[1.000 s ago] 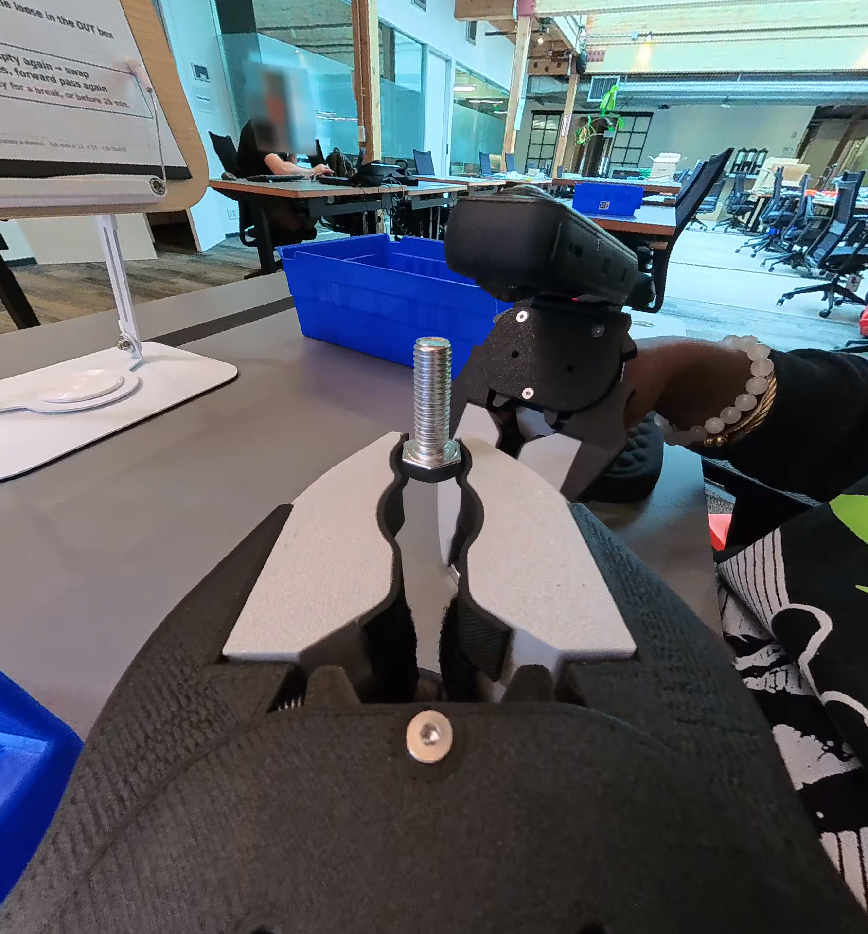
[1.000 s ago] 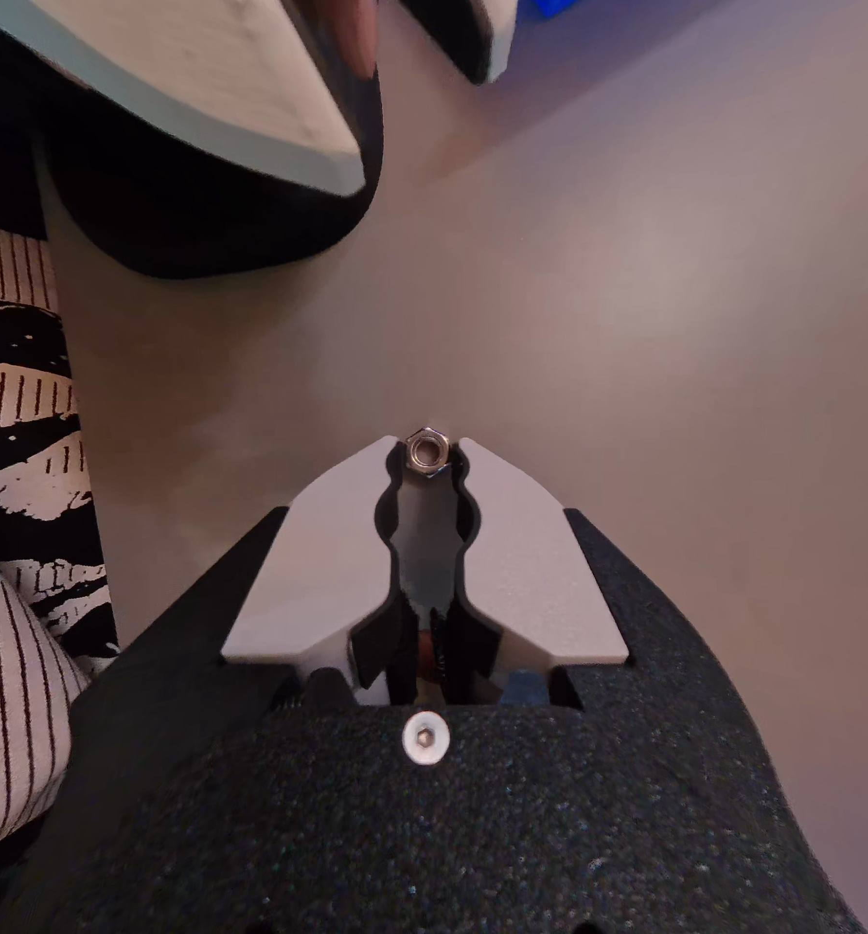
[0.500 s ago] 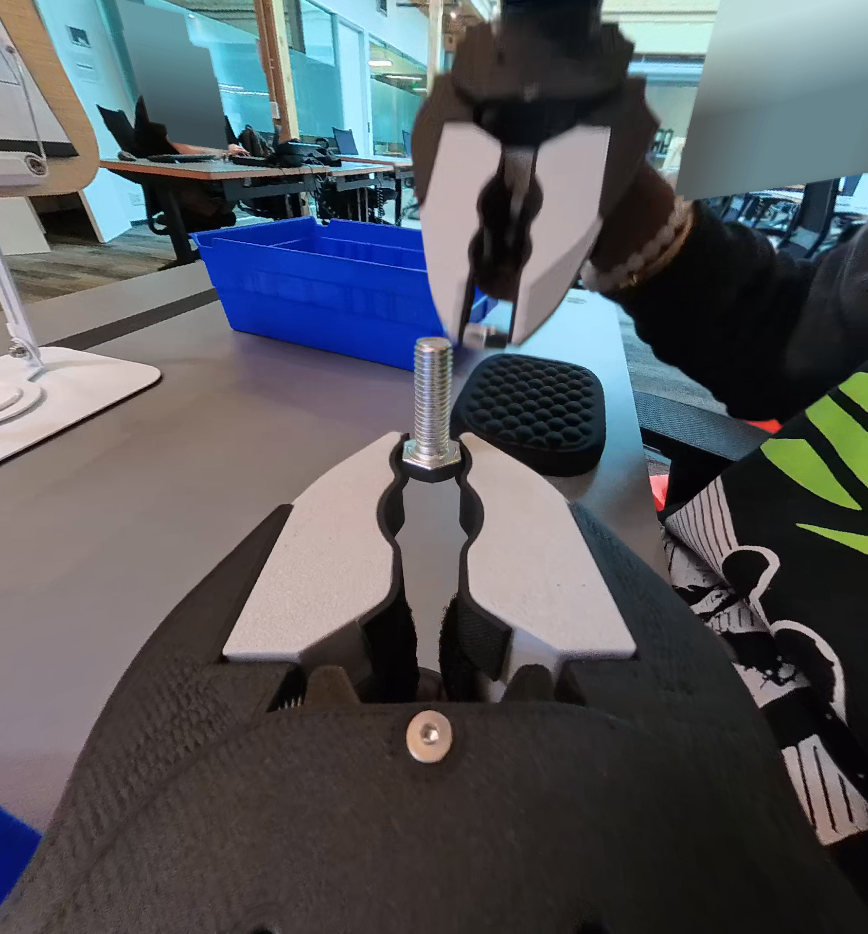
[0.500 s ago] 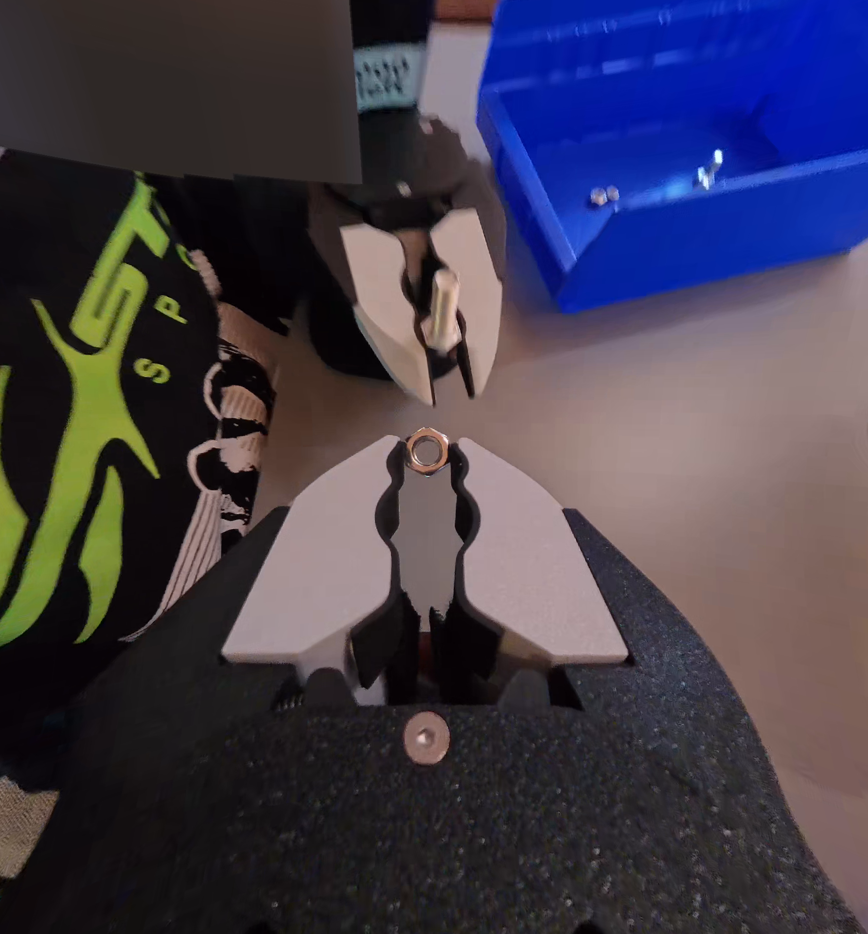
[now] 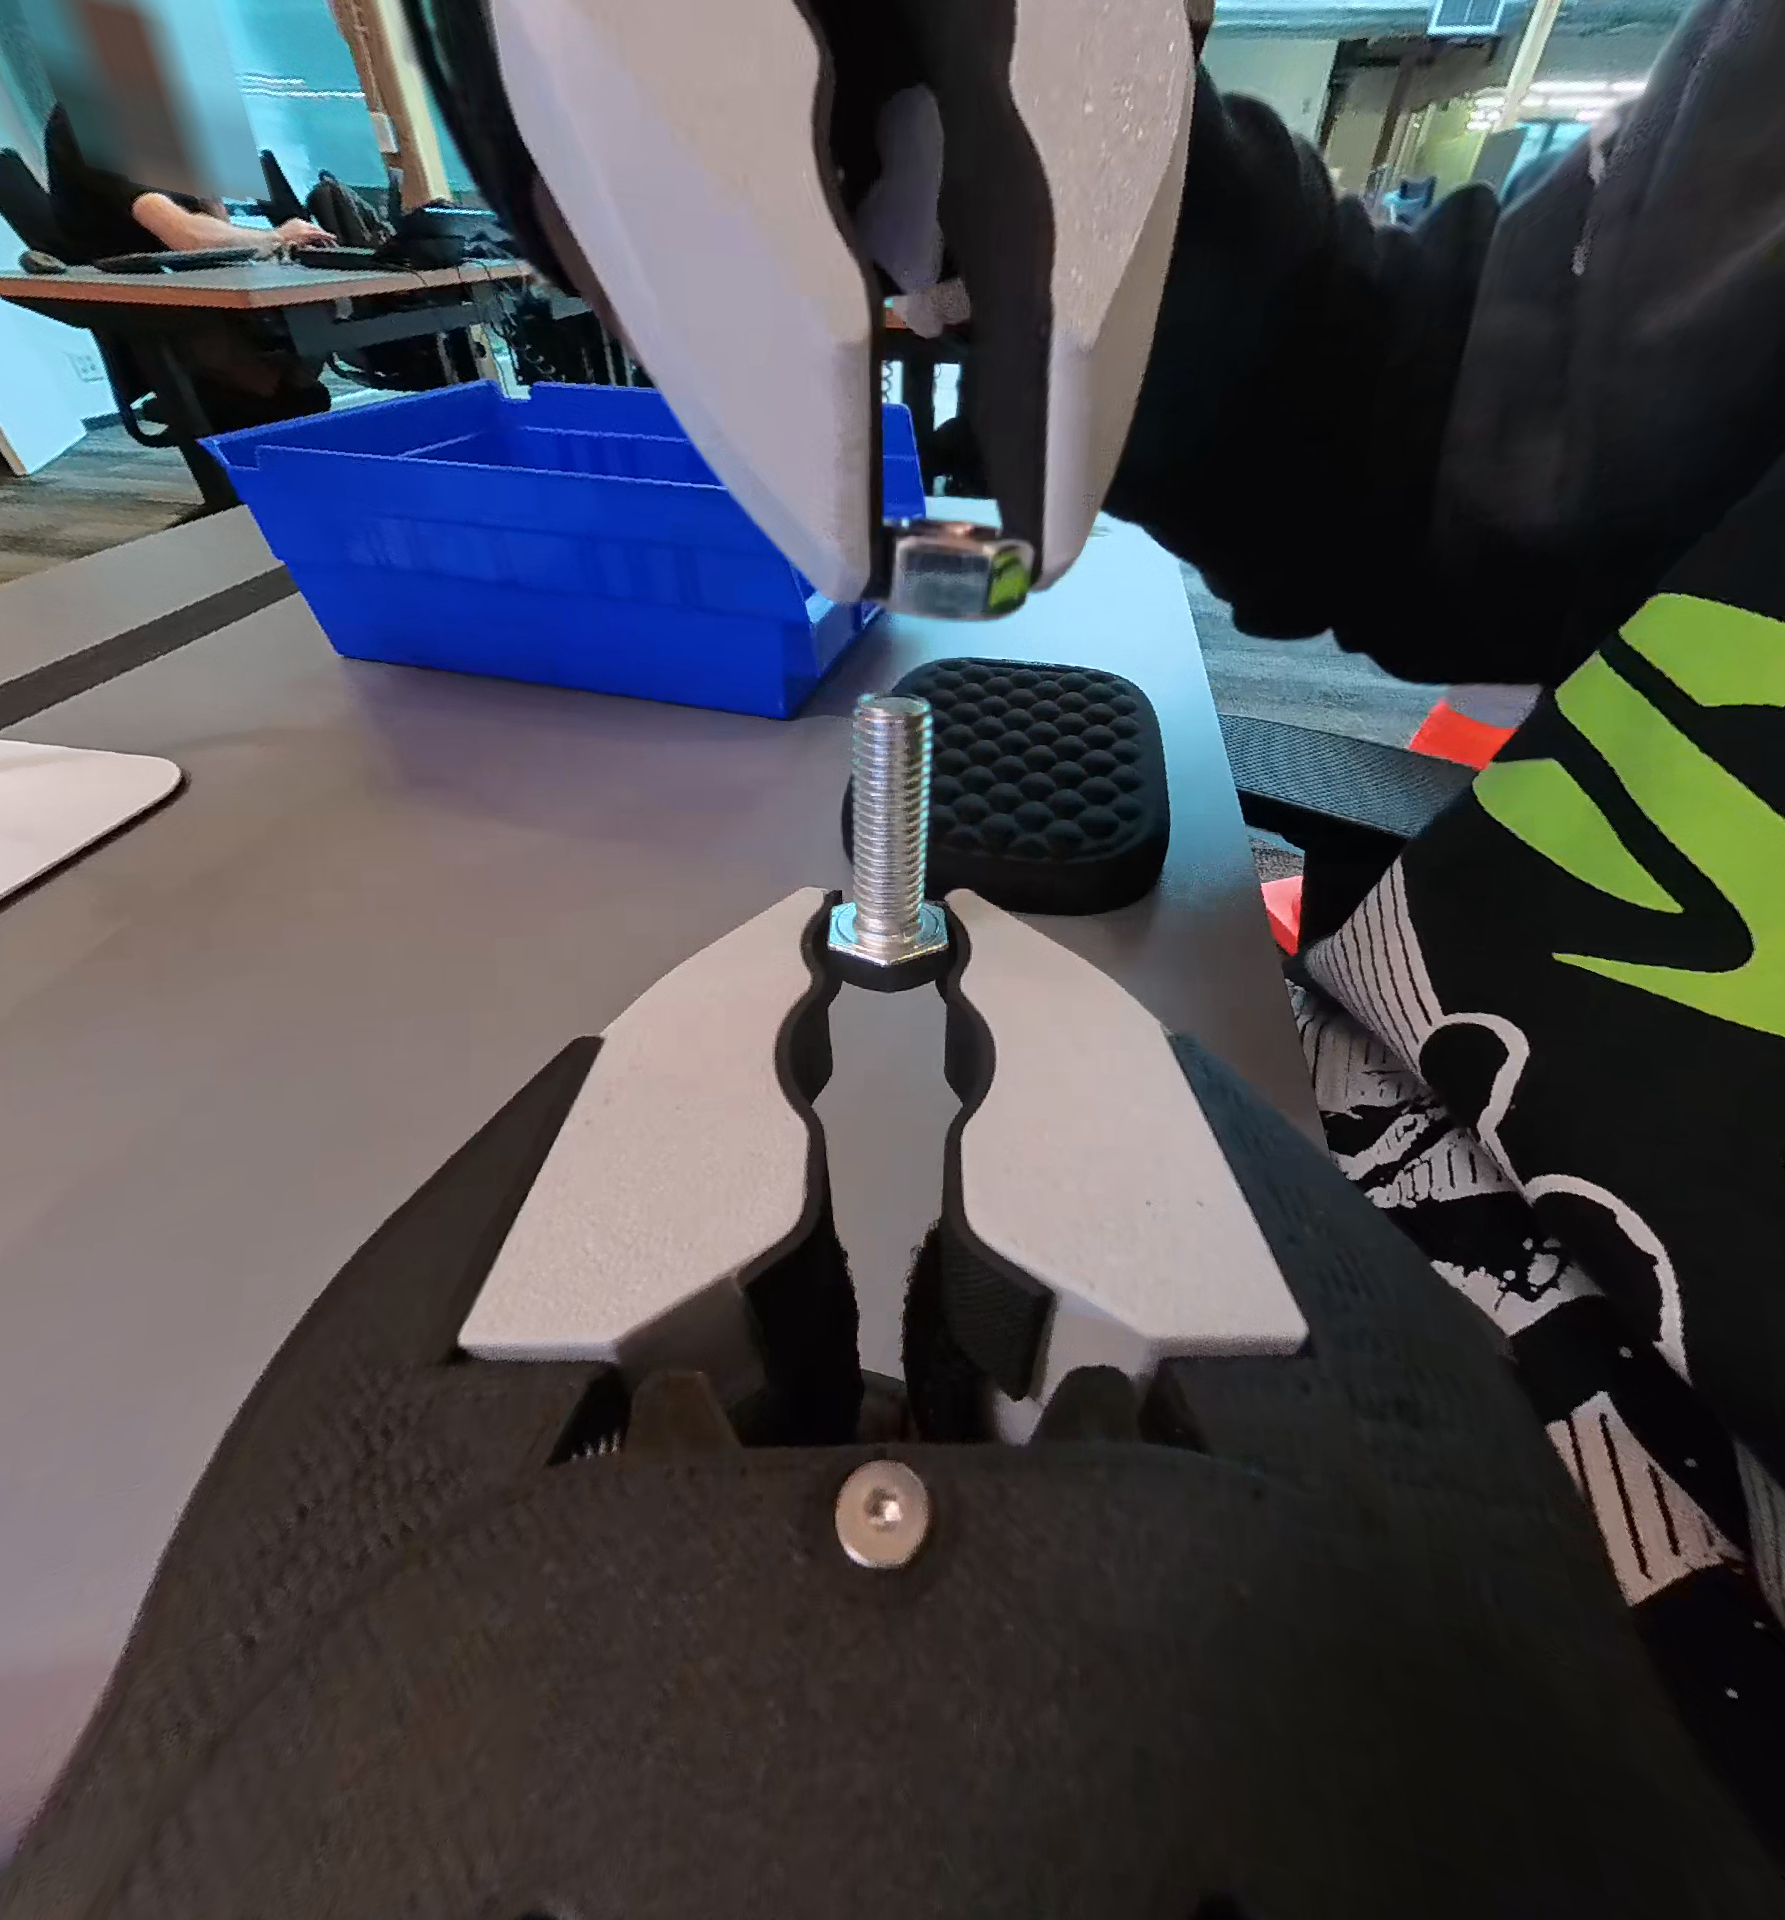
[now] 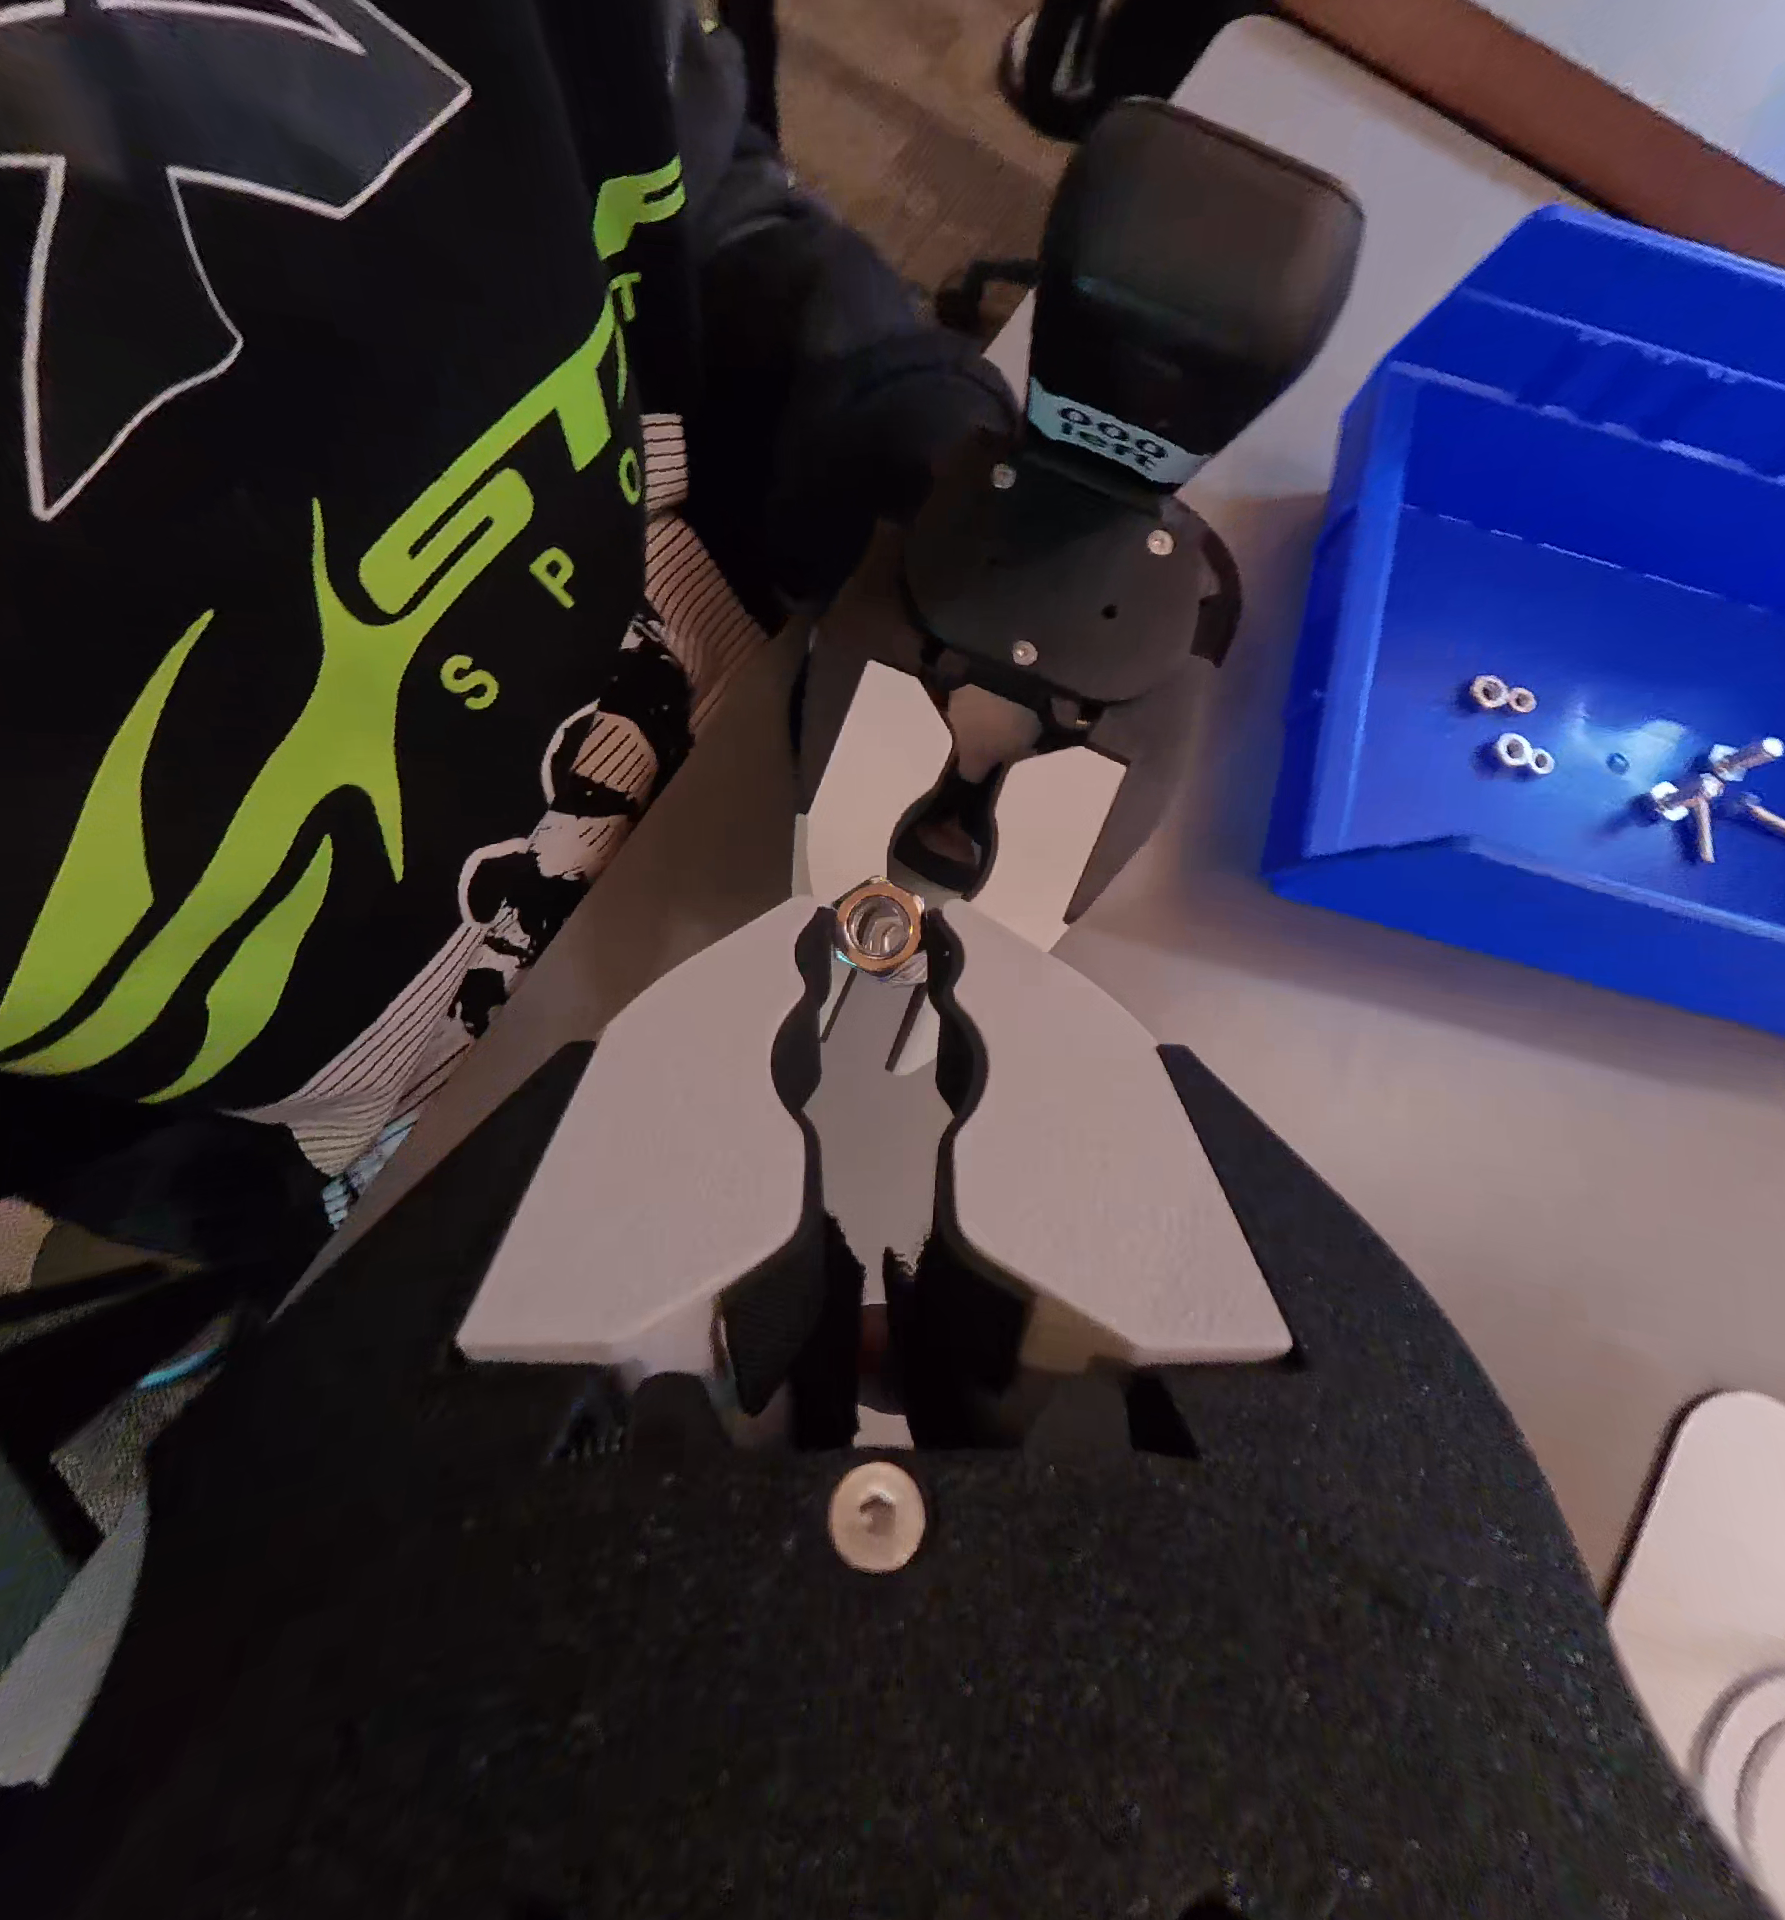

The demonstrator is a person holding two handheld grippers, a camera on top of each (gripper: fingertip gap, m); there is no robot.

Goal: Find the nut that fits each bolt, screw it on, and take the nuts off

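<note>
My left gripper [image 5: 886, 940] is shut on the hex head of a silver bolt [image 5: 890, 821], which stands upright with its thread pointing up. My right gripper [image 6: 875, 925] is shut on a silver hex nut [image 6: 875, 927]. In the left wrist view the right gripper [image 5: 955, 582] points down from above, and the nut [image 5: 955, 582] hangs a little above and slightly right of the bolt's tip, not touching it. In the right wrist view the left gripper [image 6: 945, 862] lies right behind the nut, and the bolt's end shows through the nut's hole.
A blue bin [image 5: 555, 551] stands at the back of the grey table [image 5: 296, 935]. Another blue bin [image 6: 1594, 727] holds several loose nuts [image 6: 1511, 722] and bolts [image 6: 1719, 795]. A black textured pad [image 5: 1033, 790] lies behind the bolt. A white stand base [image 5: 26, 810] is at left. The person's torso is close at right. My right fingertips sit around 6 cm from my left ones.
My right gripper has come closer and lower with the nut, from off to the side to just above the bolt's tip. The left gripper keeps the bolt upright.
</note>
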